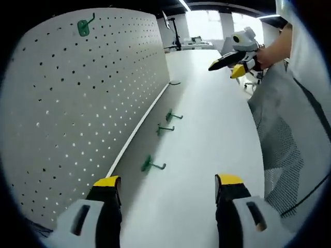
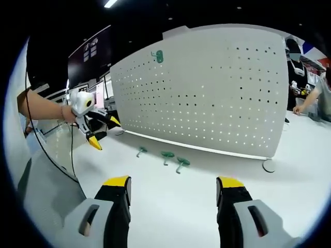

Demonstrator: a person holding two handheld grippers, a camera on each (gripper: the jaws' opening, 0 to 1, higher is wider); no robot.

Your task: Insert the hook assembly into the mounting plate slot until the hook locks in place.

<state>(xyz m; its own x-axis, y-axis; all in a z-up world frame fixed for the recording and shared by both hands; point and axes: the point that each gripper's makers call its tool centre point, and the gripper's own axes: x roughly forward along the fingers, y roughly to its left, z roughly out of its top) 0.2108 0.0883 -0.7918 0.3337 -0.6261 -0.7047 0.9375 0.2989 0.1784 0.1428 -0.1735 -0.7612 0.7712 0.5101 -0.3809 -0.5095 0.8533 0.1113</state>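
Ahead, beyond both grippers' wide, empty jaws, three green hooks (image 2: pixel 166 155) lie unobstructed on the table (image 2: pixel 207 206). Another hook (image 2: pixel 158 56) hangs on the pegboard (image 2: pixel 217 93).

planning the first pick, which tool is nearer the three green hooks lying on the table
Left. The left tool has the green hooks just ahead of its open jaws; the right tool is raised farther away, beyond them.

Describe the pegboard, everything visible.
The pegboard is a large white panel, apparently painted metal or plastic, with a regular grid of small round holes. It stands upright on the white table, resting on its long bottom edge, with a round foot at one end. One green hook is already mounted near a top corner. Three loose green hooks lie on the table just in front, apart from the board. Neither gripper touches it.
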